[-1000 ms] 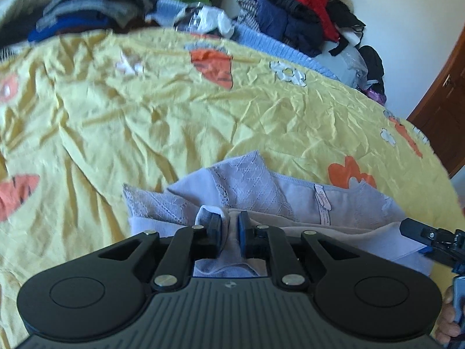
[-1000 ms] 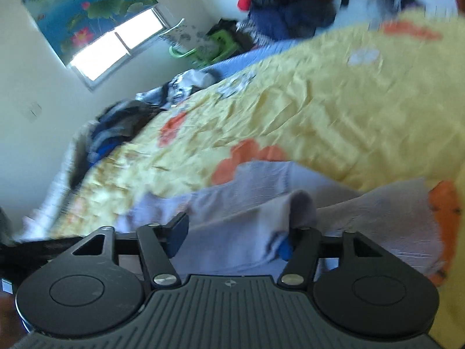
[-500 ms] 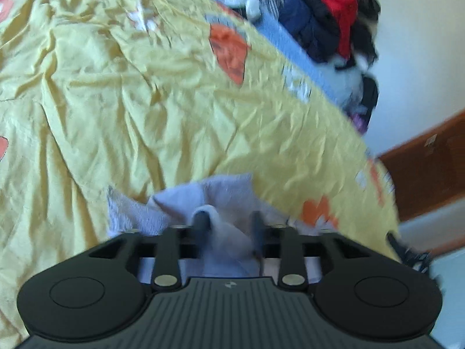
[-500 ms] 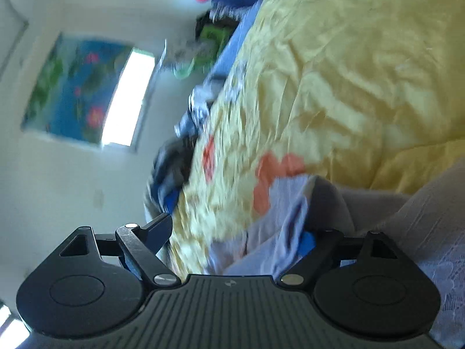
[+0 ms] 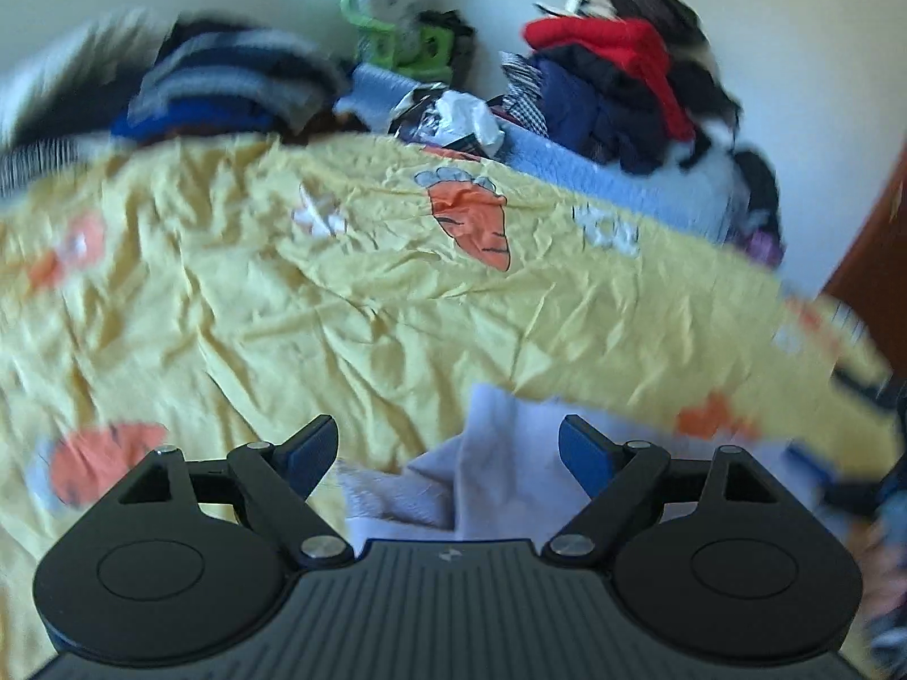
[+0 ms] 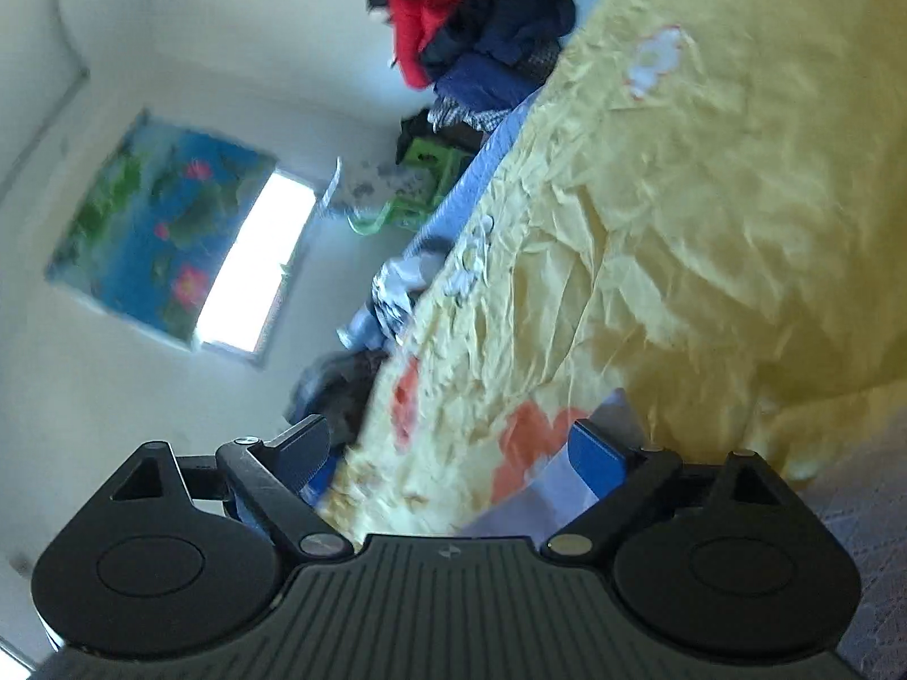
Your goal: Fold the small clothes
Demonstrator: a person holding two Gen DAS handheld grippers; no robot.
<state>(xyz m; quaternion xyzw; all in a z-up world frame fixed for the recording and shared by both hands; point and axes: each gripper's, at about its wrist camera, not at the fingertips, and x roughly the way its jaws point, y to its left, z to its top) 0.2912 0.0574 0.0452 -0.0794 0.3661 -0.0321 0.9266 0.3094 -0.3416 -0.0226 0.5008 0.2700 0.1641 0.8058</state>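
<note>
A small pale lilac garment [image 5: 499, 464] lies bunched on the yellow carrot-print bedsheet [image 5: 351, 306], just ahead of and under my left gripper [image 5: 448, 447], which is open with nothing between its blue pads. In the right wrist view, which is rolled sideways, a corner of the same lilac cloth [image 6: 544, 504] shows near the right finger. My right gripper [image 6: 453, 447] is open and empty above the sheet [image 6: 680, 238]. More lilac lace fabric shows at the lower right edge [image 6: 873, 521].
Piles of dark, blue and red clothes [image 5: 612, 79] line the far side of the bed by the wall. A green plastic stool [image 5: 402, 45] stands in the corner. A wooden door [image 5: 873, 260] is at the right. A window [image 6: 249, 266] with a floral blind is on the wall.
My left gripper has opened and let go of the lilac garment, then pulled back. My right gripper has stayed open and rolled sideways, moving off the cloth.
</note>
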